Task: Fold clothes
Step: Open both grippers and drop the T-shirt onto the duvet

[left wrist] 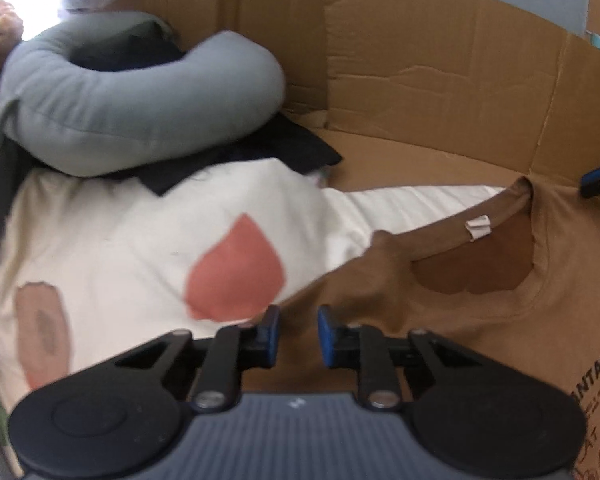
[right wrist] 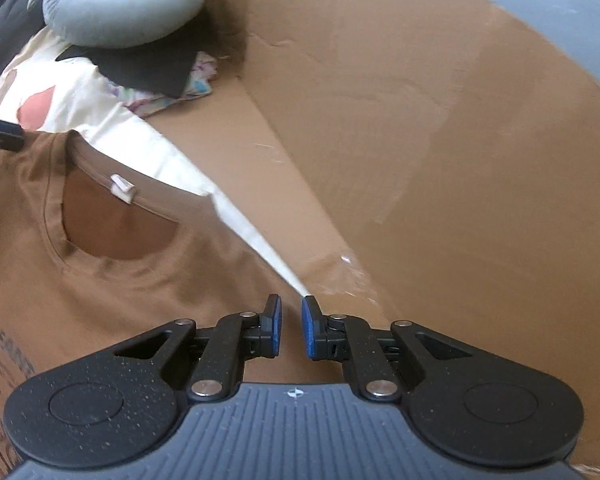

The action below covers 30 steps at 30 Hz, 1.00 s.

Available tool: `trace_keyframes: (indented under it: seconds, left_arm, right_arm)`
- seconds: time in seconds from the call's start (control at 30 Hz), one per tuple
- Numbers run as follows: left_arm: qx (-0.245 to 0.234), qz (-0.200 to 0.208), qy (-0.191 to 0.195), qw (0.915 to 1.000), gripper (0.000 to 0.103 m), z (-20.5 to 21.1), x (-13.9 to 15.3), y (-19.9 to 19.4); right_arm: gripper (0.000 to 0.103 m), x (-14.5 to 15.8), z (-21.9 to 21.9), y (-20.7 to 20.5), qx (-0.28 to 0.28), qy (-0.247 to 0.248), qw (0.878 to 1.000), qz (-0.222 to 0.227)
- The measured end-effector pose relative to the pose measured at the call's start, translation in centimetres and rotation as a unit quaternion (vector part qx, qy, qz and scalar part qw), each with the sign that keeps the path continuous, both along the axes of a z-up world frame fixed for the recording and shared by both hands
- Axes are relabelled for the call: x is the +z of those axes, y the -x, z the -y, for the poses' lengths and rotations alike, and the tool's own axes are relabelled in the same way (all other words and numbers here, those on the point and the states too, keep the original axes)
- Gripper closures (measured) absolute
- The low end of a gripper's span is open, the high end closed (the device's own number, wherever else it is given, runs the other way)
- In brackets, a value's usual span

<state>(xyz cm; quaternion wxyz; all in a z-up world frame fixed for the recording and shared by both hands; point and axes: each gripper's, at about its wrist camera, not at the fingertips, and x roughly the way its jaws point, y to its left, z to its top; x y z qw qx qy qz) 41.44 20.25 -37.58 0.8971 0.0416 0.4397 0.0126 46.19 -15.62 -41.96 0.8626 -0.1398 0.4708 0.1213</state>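
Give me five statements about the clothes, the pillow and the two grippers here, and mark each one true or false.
1. The brown T-shirt lies with its neck opening facing up and a white tag at the collar. True.
2. The grey neck pillow rests directly on the brown T-shirt. False: it sits on dark clothing, away from the shirt.
3. The cream fabric has a reddish drop-shaped patch. True.
4. The left gripper is clamped on the pillow. False: its jaws stand apart with nothing pinched, above the shirt's shoulder.
5. The right gripper holds a sock. False: nothing is between its jaws.
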Motion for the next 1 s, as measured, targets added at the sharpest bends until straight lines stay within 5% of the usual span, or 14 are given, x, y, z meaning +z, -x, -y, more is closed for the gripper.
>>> trace_keyframes:
  seconds: [0.43,0.63,0.77,1.0]
  left_arm:
    - [0.016,-0.013,0.02,0.9996,0.084,1.9,-2.9,-3.9]
    - [0.053,0.005,0.034,0.998,0.085,2.3,-2.5,-3.7]
    - [0.052,0.022,0.039,0.9977,0.063,2.9,-1.1,-2.4]
    - [0.03,0.034,0.046,0.9979,0.054,5.1,2.1,1.4]
  right_arm:
    - [0.086,-3.4,-3.3,-3.5,-0.026,-0.055,0.998,-0.024]
    - [0.086,-3.3,-4.3,-4.1,-0.122,-0.064,0.99,-0.003]
    - [0.085,-1.1,-4.6,-2.1,-0.076,-0.071,0.994,0.031]
    - [0.085,3.5,-0.7,3.4,-0.036,-0.08,0.994,0.064]
